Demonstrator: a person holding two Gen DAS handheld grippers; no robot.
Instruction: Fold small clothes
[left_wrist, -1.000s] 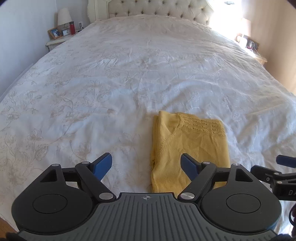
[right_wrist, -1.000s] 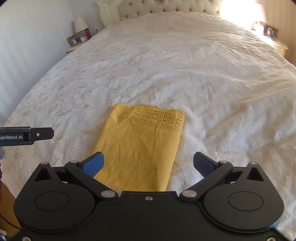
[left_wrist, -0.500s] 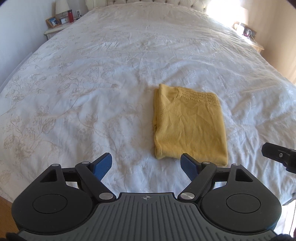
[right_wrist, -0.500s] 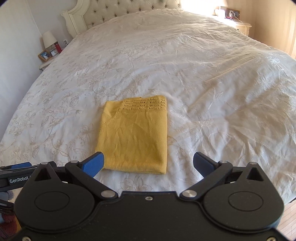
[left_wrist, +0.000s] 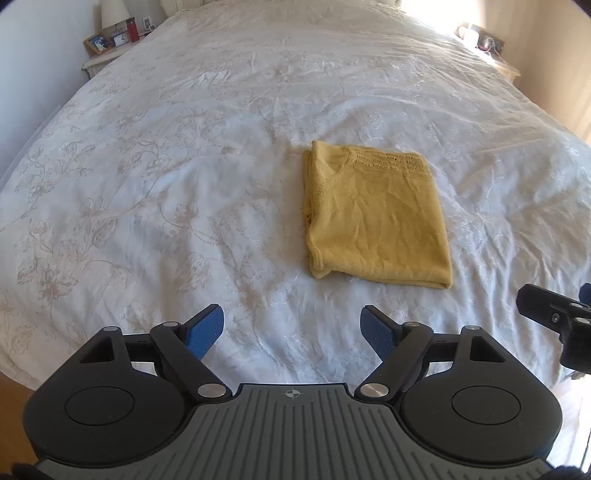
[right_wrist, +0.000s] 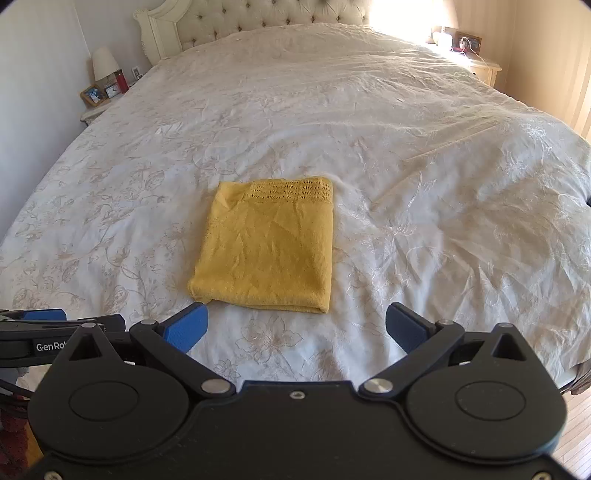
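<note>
Yellow top (left_wrist: 373, 218) lies folded flat on the bedspread (left_wrist: 184, 166) — at one o'clock from the left gripper (left_wrist: 293, 328); both it and the right gripper (right_wrist: 295, 326) gape wide, holding nothing.

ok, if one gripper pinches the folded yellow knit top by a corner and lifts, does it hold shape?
Probably not. The folded yellow knit top looks thin and creased, so it would likely droop and unfold. It lies flat with little bulk, so probably light. The white embroidered bedspread beneath is wrinkled and soft; a push may bunch both rather than slide cleanly.
</note>
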